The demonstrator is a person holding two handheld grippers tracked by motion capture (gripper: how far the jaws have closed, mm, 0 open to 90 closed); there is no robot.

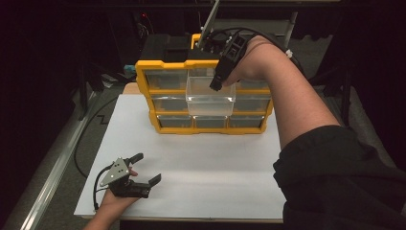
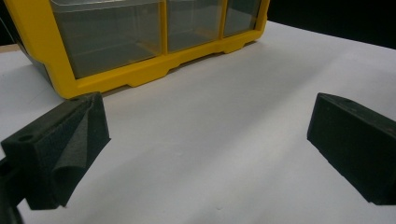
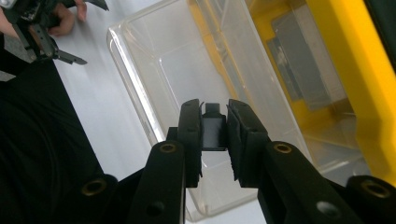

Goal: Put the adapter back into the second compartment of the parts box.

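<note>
Left claw (image 1: 146,168), low on white bench sheet (image 1: 201,167), jaws wide apart, nothing betw them, aimed twd yellow plastic drawer cabinet (image 1: 143,72) w/ clear drawers. Clear rectangular plastic drawer (image 1: 210,98) pulled out of cabinet's middle column, long axis running front-to-back, open side up. Right claw (image 3: 214,133) above drawer, pointing down into it, clamped on small black block (image 3: 214,130).

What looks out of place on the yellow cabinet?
One clear drawer in the middle column sticks far out of the cabinet, while the others sit flush. The right gripper holds a small black part above it.
</note>
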